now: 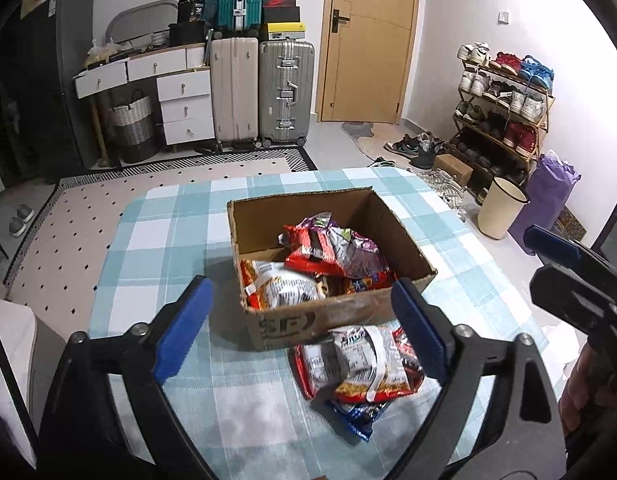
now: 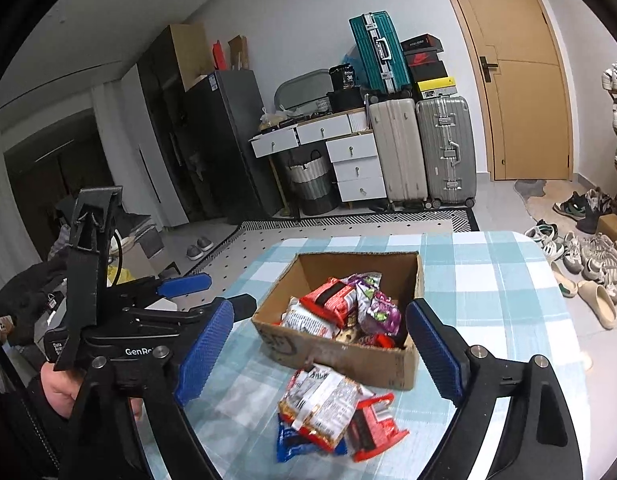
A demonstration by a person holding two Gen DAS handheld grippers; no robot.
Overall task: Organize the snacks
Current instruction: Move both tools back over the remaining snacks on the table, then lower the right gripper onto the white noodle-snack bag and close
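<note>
Snacks (image 1: 360, 368) beside box (image 1: 336, 316), mid-table (image 1: 168, 240)

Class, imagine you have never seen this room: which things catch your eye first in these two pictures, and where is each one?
First comes the open cardboard box in the middle of the checked tablecloth, half full of bright snack packets. Next is the loose pile of packets lying on the cloth just in front of the box. Behind, suitcases stand against the far wall beside a wooden door.
</note>
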